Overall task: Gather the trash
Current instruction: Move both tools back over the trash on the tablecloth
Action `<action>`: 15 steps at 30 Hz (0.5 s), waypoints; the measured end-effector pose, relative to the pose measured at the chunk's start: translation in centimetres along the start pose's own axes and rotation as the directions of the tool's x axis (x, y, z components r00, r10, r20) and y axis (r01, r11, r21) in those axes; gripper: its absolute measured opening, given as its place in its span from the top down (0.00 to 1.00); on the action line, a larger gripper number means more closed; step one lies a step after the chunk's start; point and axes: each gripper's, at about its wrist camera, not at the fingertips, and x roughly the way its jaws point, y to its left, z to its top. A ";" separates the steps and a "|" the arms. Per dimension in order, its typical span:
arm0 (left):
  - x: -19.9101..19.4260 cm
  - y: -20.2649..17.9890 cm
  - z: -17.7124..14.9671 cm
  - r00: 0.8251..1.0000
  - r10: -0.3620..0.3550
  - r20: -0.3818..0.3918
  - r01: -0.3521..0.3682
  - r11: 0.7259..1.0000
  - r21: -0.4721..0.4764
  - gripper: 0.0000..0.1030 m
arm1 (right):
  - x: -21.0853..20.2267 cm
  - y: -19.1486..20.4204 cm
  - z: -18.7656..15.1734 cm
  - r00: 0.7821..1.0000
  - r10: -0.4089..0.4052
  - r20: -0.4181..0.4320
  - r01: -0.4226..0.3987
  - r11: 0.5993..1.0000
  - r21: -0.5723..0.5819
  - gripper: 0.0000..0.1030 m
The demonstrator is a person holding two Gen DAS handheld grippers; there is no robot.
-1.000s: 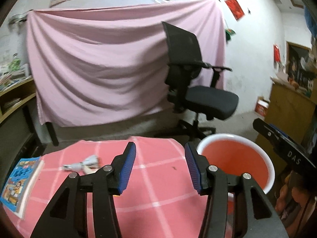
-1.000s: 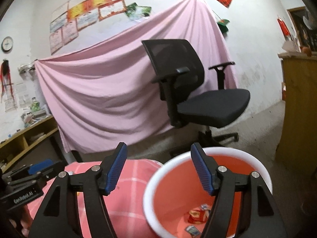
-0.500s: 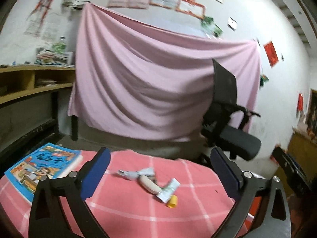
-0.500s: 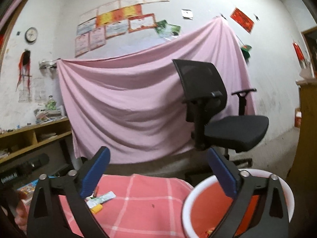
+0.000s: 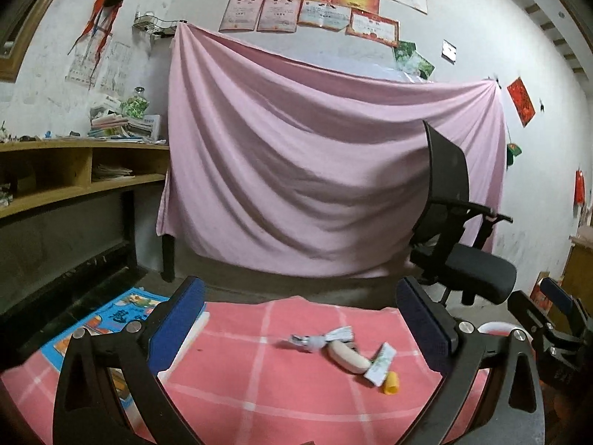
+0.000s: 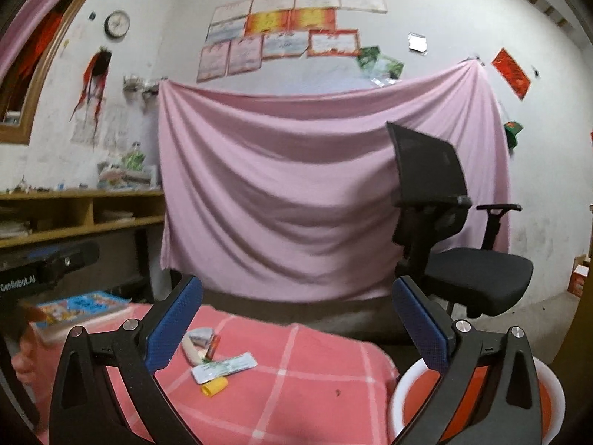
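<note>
On the pink checked cloth (image 5: 259,363), near its middle, lies the trash: a crumpled white wrapper (image 5: 326,337), a pale oblong piece (image 5: 348,358) touching it, a flat white-green sachet (image 5: 380,365) just beside that, and a small yellow cap (image 5: 391,383) at the near end. Same cluster in your right wrist view: sachet (image 6: 224,367), yellow cap (image 6: 214,387), pale piece (image 6: 191,348). All items rest on the cloth, none gripped.

Your left gripper (image 5: 300,330): jaws spread wide, having just been opening; nothing between the pads, trash visible beyond the gap. Your right gripper (image 6: 296,330): likewise wide apart after just opening, nothing held.

Right of the cloth, low down: white-rimmed bin w/ orange inside (image 6: 545,378), partly behind your right gripper's finger. Left edge of cloth: a colourful book (image 5: 115,319).

Bkgd: black office chair (image 6: 456,244), pink sheet (image 5: 315,170) hung on the wall, wooden shelving (image 5: 74,174) at left.
</note>
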 end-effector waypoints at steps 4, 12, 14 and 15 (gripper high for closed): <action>1.1 0.9 -0.4 0.999 0.005 -0.049 -0.005 1.000 0.002 0.02 | 1.3 0.9 -0.3 0.998 0.001 -0.066 -0.002 1.000 -0.013 0.00; 4.0 2.2 -1.1 0.984 -0.004 -0.178 -0.004 0.999 -0.043 0.02 | 5.1 2.8 -2.0 0.958 0.043 -0.284 -0.047 0.999 -0.008 0.01; 4.7 2.1 -1.3 0.975 0.003 -0.221 -0.013 0.999 -0.042 0.02 | 6.3 3.0 -2.9 0.929 0.057 -0.366 -0.062 0.998 -0.004 0.05; 5.2 2.0 -1.6 0.969 0.004 -0.246 -0.015 0.999 -0.042 0.03 | 6.8 3.1 -3.4 0.913 0.071 -0.403 -0.076 0.997 0.002 0.10</action>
